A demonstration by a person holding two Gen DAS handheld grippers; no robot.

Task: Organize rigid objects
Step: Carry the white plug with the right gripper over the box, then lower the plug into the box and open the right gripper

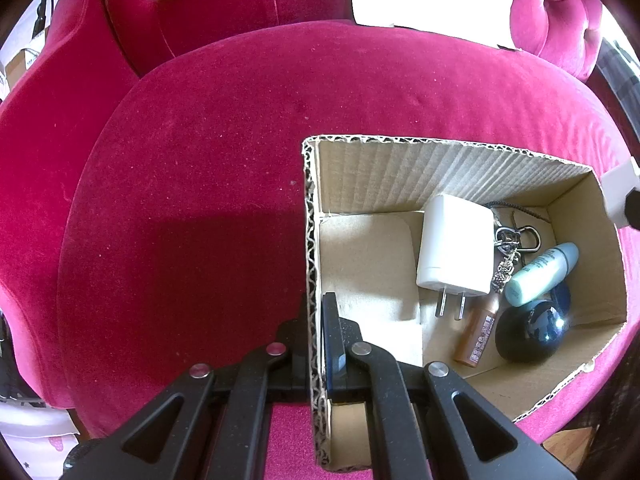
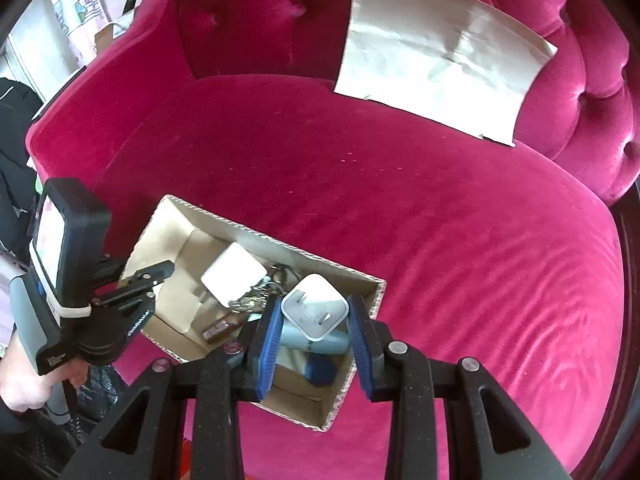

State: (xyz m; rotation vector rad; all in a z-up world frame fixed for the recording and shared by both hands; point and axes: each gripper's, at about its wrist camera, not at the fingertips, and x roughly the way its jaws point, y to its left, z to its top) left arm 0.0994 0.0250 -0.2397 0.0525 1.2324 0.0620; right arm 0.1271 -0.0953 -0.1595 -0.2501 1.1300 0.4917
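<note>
While left gripper (image 1: pixel 318 344) clamps the box wall, right gripper (image 2: pixel 314 336) grasps a white charger (image 2: pixel 314 310) over the cardboard box (image 2: pixel 360 364).
Nearest in the box: dark round object (image 1: pixel 530 334), brown tube (image 1: pixel 478 338), pale blue bottle (image 1: pixel 540 274), key ring (image 1: pixel 508 246), second white charger (image 1: pixel 454 246) (prongs toward camera). Box sits on pink velvet sofa (image 1: pixel 200 160); farther back, paper sheet (image 2: pixel 436 52) against the backrest.
</note>
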